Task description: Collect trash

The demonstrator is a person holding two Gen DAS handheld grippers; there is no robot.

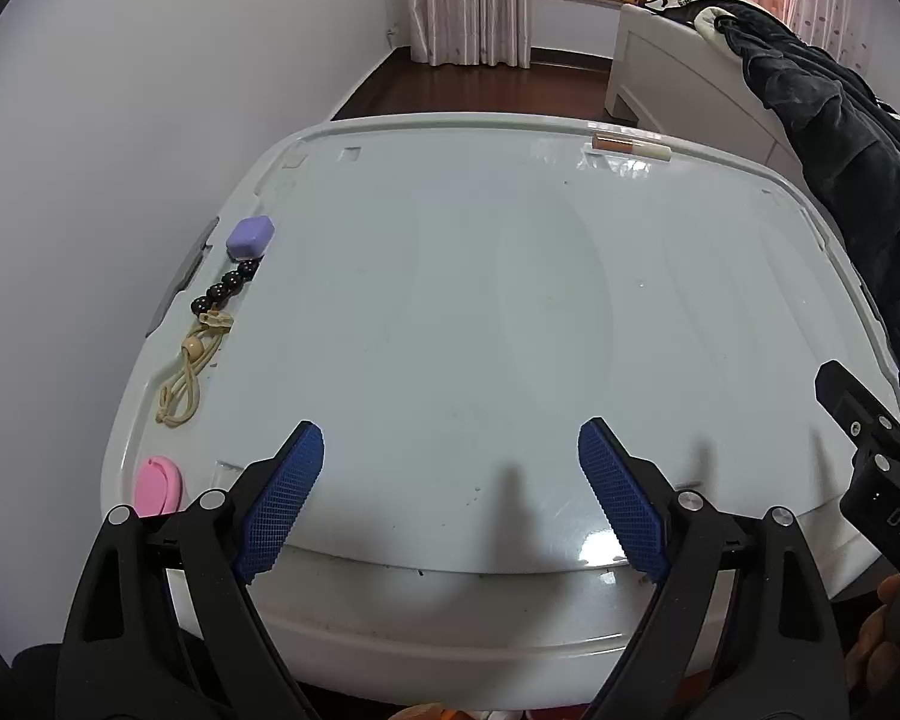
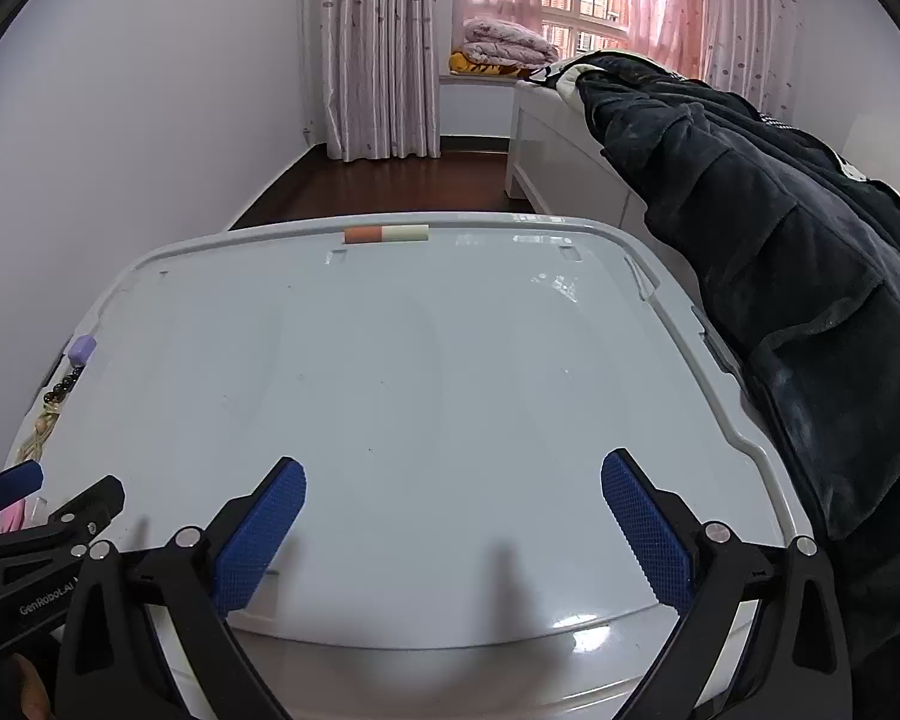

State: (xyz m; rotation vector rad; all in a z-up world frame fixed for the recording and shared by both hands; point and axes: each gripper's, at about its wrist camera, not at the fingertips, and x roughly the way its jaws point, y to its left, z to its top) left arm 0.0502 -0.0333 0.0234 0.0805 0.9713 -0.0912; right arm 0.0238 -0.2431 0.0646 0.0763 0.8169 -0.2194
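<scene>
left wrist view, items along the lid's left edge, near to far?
pink round clip → beige elastic cord → black beads → purple case. All lie on the white lid.

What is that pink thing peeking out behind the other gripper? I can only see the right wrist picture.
Observer: It's a small round pink disc, lying flat on the near left corner of the white lid.
Operator: Is the left gripper holding anything?
Observer: No. The left gripper is open, with only bare lid between its fingers.
Operator: What's the stringy stuff by the beads?
Observer: A tan cord, looped and carrying one wooden bead. It lies between the black beads and the pink disc.
</scene>
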